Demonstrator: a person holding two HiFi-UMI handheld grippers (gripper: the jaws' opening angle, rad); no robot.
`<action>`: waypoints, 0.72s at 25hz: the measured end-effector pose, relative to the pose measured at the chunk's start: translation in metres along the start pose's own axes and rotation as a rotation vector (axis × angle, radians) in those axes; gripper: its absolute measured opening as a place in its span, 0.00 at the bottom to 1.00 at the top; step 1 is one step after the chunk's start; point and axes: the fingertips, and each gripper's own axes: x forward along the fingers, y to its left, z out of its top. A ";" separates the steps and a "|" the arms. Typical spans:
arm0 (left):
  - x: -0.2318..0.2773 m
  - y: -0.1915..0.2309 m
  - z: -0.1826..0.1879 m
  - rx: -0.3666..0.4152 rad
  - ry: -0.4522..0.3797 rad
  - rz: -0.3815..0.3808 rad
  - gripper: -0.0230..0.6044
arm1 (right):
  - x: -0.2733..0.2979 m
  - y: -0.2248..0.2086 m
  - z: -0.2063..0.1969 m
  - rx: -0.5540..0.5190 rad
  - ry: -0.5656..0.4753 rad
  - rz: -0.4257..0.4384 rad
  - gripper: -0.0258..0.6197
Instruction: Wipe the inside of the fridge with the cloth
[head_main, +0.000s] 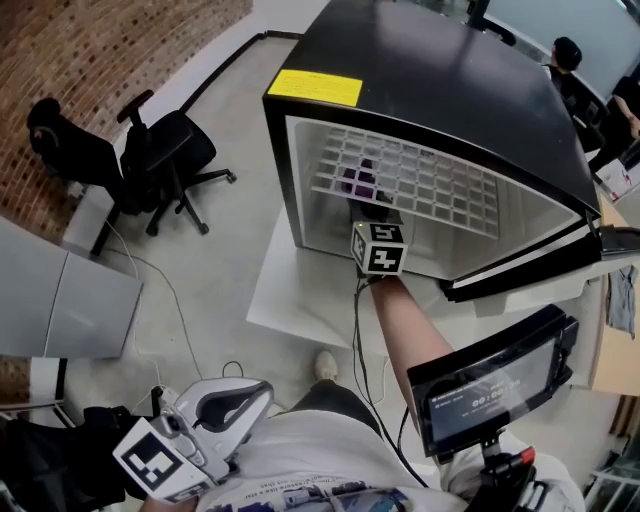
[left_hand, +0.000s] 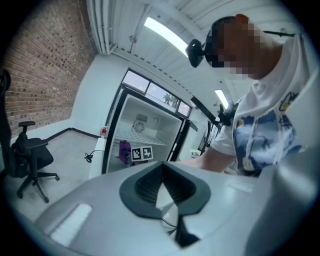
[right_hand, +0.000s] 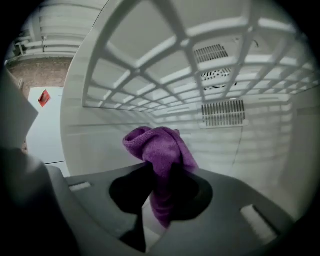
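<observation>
Head view had the fridge (head_main: 430, 90) filling the upper right of the frame, standing open, with its white shelf (head_main: 420, 180) visible through the opening. The right gripper (head_main: 370, 208) was inside at centre frame, under that shelf. The left gripper (head_main: 235, 408) hung at the lower left, well apart from the fridge, its jaws together on nothing. The cloth (head_main: 358, 182) was only a small purple patch behind the shelf grid.

Only the right gripper view showed the grip: the jaws were clamped on the cloth's lower part, and its bunched top stood free before the back wall and its vents (right_hand: 222, 112). Whether cloth met wall could not be told. Wiping looked to be in hand. The next move would call for pressing the bunch against a wall and sweeping across it. The left gripper view alone showed the fridge from outside.
</observation>
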 end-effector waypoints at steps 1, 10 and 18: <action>0.001 -0.003 0.000 0.005 -0.001 -0.015 0.05 | -0.008 -0.007 0.002 -0.007 -0.005 -0.020 0.16; 0.019 -0.027 -0.002 0.026 0.022 -0.149 0.05 | -0.083 -0.102 -0.004 -0.058 0.020 -0.260 0.16; 0.042 -0.042 0.008 0.026 0.034 -0.205 0.05 | -0.108 -0.154 -0.041 -0.066 0.132 -0.420 0.16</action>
